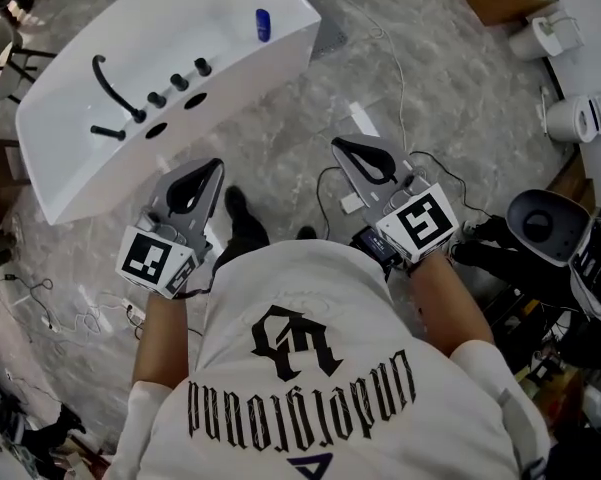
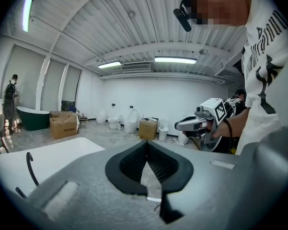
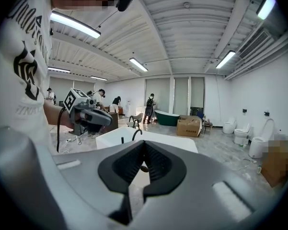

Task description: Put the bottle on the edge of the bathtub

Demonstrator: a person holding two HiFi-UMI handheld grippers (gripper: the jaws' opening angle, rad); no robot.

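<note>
Up ahead, the small blue bottle [image 1: 263,25] rests on the white bathtub's [image 1: 60,168] far rim. Its long axis runs away from the person; upright or lying is unclear. The left tool [image 1: 217,164] and right tool [image 1: 338,146] are clenched and empty, well apart from it.

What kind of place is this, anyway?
Probably a bathroom-fixture showroom or storeroom: a white freestanding bathtub with black taps stands on a grey marbled floor, white ceramic toilets stand nearby, and brown cardboard boxes sit about.

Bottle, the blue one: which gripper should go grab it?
Probably right: the right gripper points straight toward the blue bottle, at the bathtub's end nearer it. Its shut jaws must open first.
</note>
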